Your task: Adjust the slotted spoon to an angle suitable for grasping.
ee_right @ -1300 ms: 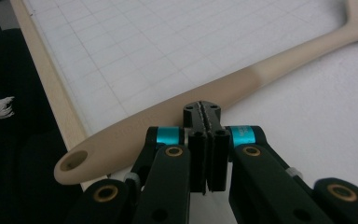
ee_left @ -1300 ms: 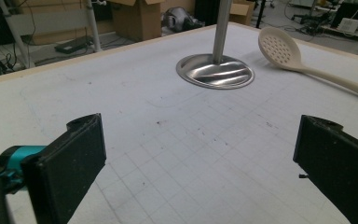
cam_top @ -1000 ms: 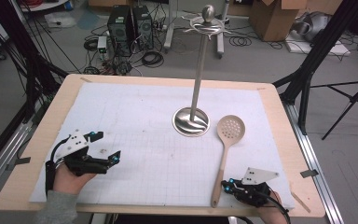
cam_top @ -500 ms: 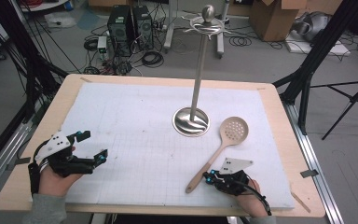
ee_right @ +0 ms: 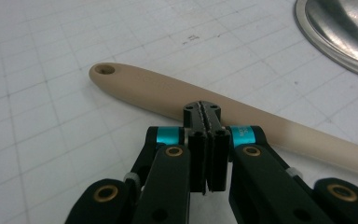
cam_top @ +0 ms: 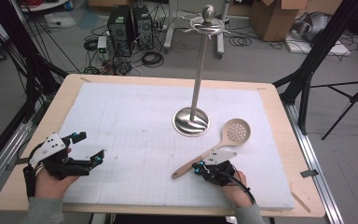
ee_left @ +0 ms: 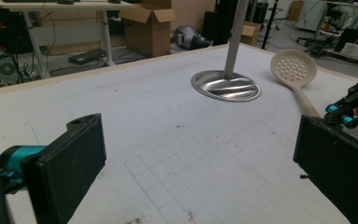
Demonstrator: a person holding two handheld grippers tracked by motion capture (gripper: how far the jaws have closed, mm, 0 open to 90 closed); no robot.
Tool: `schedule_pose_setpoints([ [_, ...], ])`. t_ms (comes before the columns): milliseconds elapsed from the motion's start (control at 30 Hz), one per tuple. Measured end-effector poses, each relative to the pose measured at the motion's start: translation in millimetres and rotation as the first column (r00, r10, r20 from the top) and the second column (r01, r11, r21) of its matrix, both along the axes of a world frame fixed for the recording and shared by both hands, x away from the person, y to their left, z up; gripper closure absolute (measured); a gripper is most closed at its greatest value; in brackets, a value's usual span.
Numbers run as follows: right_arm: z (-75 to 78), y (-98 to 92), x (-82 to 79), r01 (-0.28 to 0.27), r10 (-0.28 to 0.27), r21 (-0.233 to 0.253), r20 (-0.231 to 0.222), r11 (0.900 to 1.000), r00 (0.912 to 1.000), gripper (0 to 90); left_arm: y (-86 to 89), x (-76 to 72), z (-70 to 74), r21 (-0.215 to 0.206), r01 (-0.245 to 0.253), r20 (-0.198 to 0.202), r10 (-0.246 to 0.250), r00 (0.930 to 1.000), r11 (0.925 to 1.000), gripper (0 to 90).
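A beige slotted spoon (cam_top: 238, 131) lies flat on the white mat, head near the stand, handle pointing toward the front left. My right gripper (cam_top: 198, 168) is shut with nothing between its jaws. In the right gripper view its tips (ee_right: 202, 112) rest against the side of the spoon handle (ee_right: 144, 86). My left gripper (cam_top: 89, 147) stands open at the front left, low over the mat and holding nothing. The left gripper view has its jaws (ee_left: 200, 163) wide apart, with the spoon (ee_left: 291, 70) and the right gripper (ee_left: 349, 109) far ahead.
A tall metal hanger stand with a round base (cam_top: 191, 121) rises at the mat's middle back, hooks at its top (cam_top: 208, 21). The base (ee_right: 340, 32) lies close beside the spoon. The wooden table edge (cam_top: 303, 140) frames the mat.
The right gripper has moved left against the spoon handle, and the handle has swung from pointing at the front edge toward the front left. The left gripper shifted slightly left.
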State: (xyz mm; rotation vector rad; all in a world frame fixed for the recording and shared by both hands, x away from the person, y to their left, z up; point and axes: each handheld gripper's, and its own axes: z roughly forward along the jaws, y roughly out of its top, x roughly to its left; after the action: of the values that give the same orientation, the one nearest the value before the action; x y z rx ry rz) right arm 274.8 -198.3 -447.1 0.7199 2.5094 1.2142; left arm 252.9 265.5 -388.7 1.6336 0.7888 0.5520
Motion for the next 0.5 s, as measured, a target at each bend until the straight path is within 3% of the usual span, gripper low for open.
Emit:
schedule_pose_setpoints([
  [267,0.0,14.0,14.9,0.020,-0.020,-0.003,0.002,1.000,0.9998,89.8,0.3,-0.5,-1.4,-0.002,-0.005,-0.005,0.005,1.0000,1.0000,2.7],
  [367,0.0,14.4,18.4,0.021,-0.021,0.006,-0.014,1.000,0.9997,89.8,-0.2,-0.5,-1.6,-0.001,-0.003,-0.007,0.003,1.0000,1.0000,2.7],
  [500,4.8,4.0,20.4,0.046,-0.047,0.033,0.006,0.998,0.9989,89.8,-1.0,-0.9,-2.1,0.000,0.000,-0.008,0.000,1.0000,1.0000,2.7],
])
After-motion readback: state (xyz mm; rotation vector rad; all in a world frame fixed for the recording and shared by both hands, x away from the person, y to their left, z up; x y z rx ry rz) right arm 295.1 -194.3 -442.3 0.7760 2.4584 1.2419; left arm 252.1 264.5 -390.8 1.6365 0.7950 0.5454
